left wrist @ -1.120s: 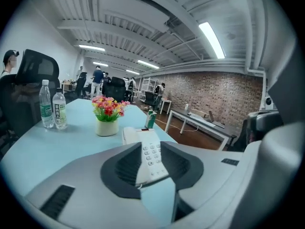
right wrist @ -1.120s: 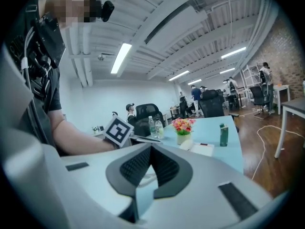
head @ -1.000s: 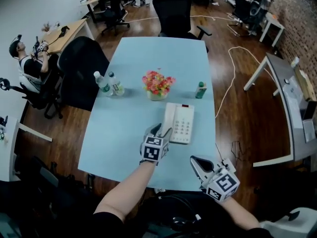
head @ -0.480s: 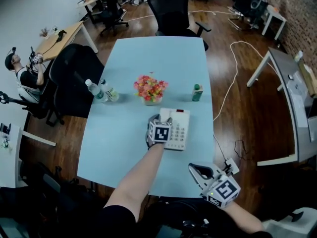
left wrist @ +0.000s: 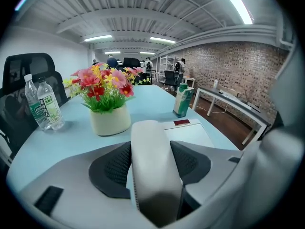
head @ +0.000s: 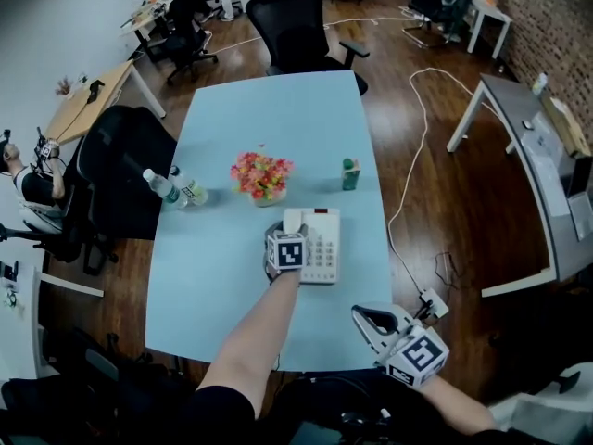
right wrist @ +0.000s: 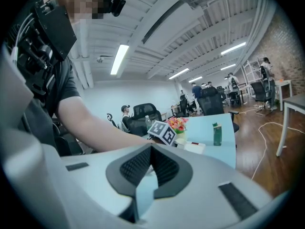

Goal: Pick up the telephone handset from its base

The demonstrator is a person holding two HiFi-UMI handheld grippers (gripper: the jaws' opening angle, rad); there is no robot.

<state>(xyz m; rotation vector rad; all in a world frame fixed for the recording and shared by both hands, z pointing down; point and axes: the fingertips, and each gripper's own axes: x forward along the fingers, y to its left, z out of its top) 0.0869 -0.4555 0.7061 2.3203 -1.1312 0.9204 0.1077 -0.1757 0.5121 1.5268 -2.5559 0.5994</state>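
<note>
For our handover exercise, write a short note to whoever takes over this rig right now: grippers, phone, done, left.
Left gripper: shut on the handset, pads against both its sides.
Right gripper: shut, empty, at the table's near right corner.
Handset appears not yet lifted from the base, which sits on the table near the flower pot.
Done: reach and grasp. Left: lift the handset clear.

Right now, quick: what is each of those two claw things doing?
Left gripper: closed on the handset.
Right gripper: closed, holding nothing.
</note>
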